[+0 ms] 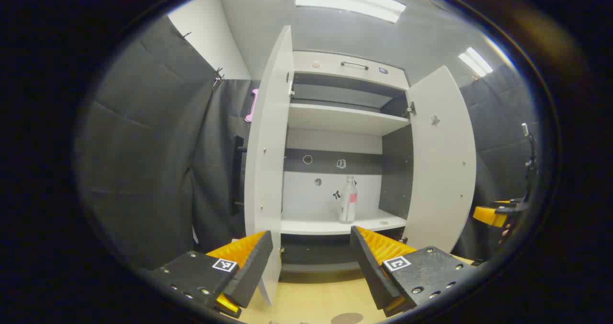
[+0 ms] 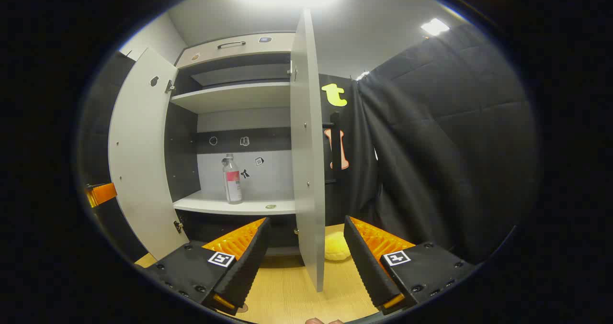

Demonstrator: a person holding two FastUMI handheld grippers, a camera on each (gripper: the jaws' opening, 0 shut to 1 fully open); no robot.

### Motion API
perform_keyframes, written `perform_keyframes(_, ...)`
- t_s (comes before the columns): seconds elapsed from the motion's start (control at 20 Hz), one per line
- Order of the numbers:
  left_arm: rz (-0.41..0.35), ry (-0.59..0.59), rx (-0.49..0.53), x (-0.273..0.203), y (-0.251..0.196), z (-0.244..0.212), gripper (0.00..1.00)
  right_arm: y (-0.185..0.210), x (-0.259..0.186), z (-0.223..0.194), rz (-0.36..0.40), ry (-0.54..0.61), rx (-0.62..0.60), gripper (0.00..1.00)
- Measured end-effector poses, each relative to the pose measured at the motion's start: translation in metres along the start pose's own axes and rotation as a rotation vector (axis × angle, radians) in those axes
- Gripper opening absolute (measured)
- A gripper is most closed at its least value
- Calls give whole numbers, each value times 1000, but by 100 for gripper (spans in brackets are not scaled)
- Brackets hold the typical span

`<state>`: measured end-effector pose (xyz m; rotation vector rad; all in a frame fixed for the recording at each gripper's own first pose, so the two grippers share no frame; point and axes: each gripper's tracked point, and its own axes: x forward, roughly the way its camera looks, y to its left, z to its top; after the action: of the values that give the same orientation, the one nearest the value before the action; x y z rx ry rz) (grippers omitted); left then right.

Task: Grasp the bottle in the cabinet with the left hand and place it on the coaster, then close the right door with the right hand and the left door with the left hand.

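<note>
A clear bottle (image 1: 348, 199) with a pink label stands upright on the lower shelf (image 1: 330, 226) of the white cabinet, toward its right side; it also shows in the right gripper view (image 2: 232, 179). Both doors hang open: the left door (image 1: 268, 161) and the right door (image 1: 443, 161). My left gripper (image 1: 311, 233) is open, short of the cabinet, with the bottle beyond its fingers. My right gripper (image 2: 306, 220) is open, and the right door's edge (image 2: 306, 147) stands between its fingers. A dark round coaster (image 1: 347, 318) lies on the wooden table (image 1: 306, 295).
An upper shelf (image 1: 340, 118) is bare. A yellow soft object (image 2: 335, 247) lies on the table (image 2: 292, 290) by the right door's foot. A small disc (image 2: 270, 206) rests on the lower shelf. Black cloth walls hang on both sides.
</note>
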<state>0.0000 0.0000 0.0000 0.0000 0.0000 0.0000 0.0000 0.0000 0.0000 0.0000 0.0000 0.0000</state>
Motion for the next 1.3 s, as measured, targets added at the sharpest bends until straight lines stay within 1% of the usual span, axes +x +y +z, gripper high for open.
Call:
perform_keyframes(0.05, -3, -1, -3, -2, -2, 0, 94, -1, -1, 1, 0, 0, -1, 96)
perform_keyframes(0.25, -8, -9, -2, -12, -7, 2, 94, -2, -2, 5, 5, -7, 5, 97)
perform_keyframes(0.45, 5, -11, 0, -20, -3, 3, 94, -5, -1, 11, 7, -21, 5, 97)
perform_keyframes(0.5, 9, -14, 3, -22, -2, 3, 94, -9, -1, 14, 0, -30, 4, 97)
perform_keyframes(0.55, 12, -16, 7, -22, -2, 4, 94, -13, 0, 17, -6, -40, 5, 93)
perform_keyframes(0.6, 16, -18, 13, -24, -1, 5, 94, -16, -1, 19, -13, -47, 5, 97)
perform_keyframes(0.85, 27, -17, 13, -25, 1, 3, 94, -29, -2, 24, -37, -50, 27, 96)
perform_keyframes(1.15, 23, 1, -5, -24, -2, -4, 94, -48, -1, 37, -70, -64, 20, 97)
perform_keyframes(1.2, 22, 5, -9, -23, -2, -6, 94, -53, 0, 39, -78, -68, 19, 96)
perform_keyframes(1.25, 19, 8, -12, -23, -3, -7, 94, -57, 1, 42, -85, -71, 20, 92)
perform_keyframes(1.3, 16, 12, -15, -21, -3, -9, 94, -60, 2, 44, -93, -73, 23, 92)
